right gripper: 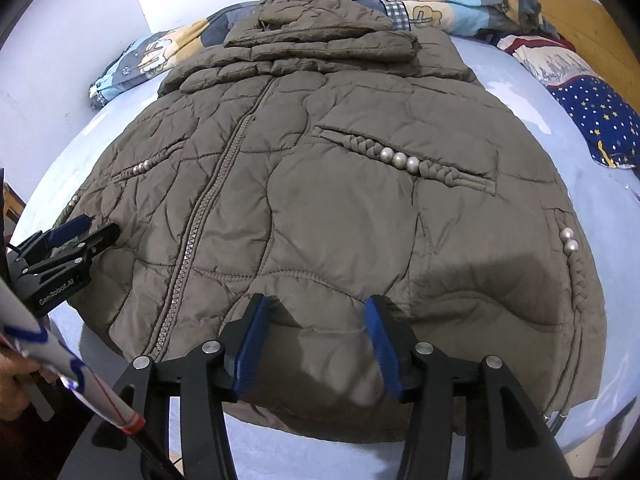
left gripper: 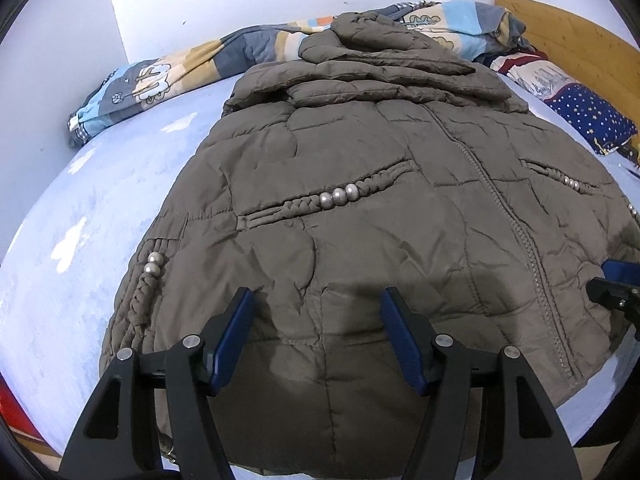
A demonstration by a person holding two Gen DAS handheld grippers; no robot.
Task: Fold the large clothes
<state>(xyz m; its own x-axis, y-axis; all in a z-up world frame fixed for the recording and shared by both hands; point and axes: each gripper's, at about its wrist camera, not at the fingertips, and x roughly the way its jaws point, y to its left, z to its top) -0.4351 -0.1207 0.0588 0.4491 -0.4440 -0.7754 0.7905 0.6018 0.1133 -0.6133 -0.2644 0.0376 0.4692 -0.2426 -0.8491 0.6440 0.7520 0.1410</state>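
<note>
A brown quilted jacket (left gripper: 360,200) lies front-up on the bed, zipped, its hood folded at the far end. Braided pocket trims carry silver beads (left gripper: 339,195). My left gripper (left gripper: 317,300) stands open just over the hem, left of the zip (left gripper: 516,232), with only flat fabric under its blue pads. The right gripper (left gripper: 612,284) shows at that view's right edge. In the right wrist view the jacket (right gripper: 340,200) fills the frame; my right gripper (right gripper: 316,304) is open above the hem, right of the zip (right gripper: 204,208). The left gripper (right gripper: 88,228) sits at the jacket's left edge.
The light blue bed sheet (left gripper: 100,216) surrounds the jacket. A patterned quilt (left gripper: 188,68) is bunched along the white wall at the far side. A star-print pillow (left gripper: 592,120) and a wooden headboard (left gripper: 568,36) are at the right. A person's hand (right gripper: 16,384) holds the left gripper.
</note>
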